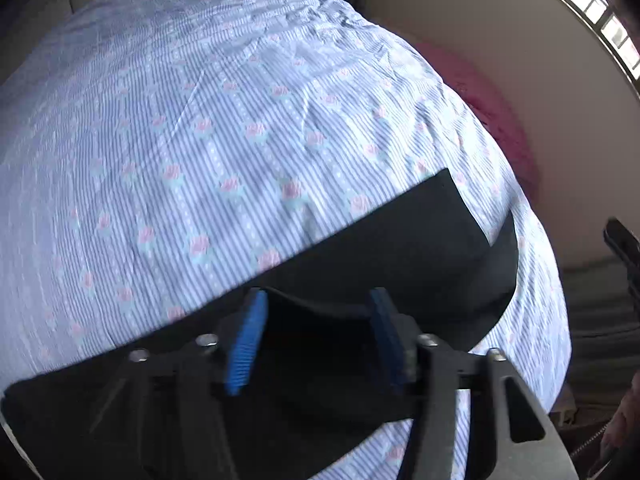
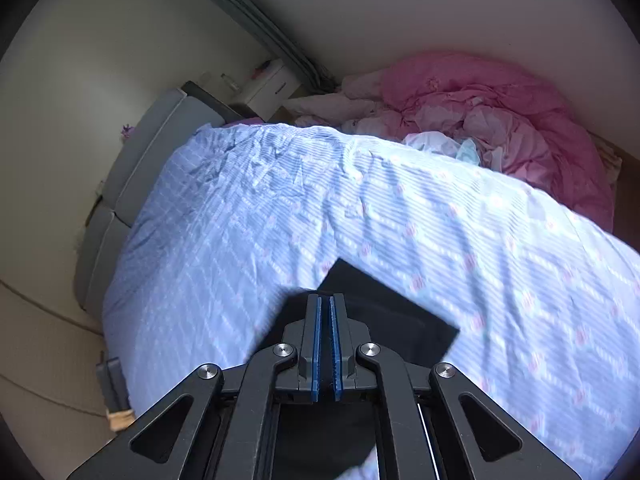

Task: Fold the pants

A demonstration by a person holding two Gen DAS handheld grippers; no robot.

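The black pants lie as a flat folded strip on the blue striped bed sheet. My left gripper is open, its blue pads on either side of a raised fold of the pants, just above the cloth. In the right wrist view my right gripper is shut, pads pressed together, above the pants, whose squared corner points to the far side. Whether cloth is pinched between the pads is hidden.
A pink crumpled duvet and pillows lie at the head of the bed near the wall. A white nightstand stands in the corner. A grey padded bed frame runs along the left. A window is at the upper right.
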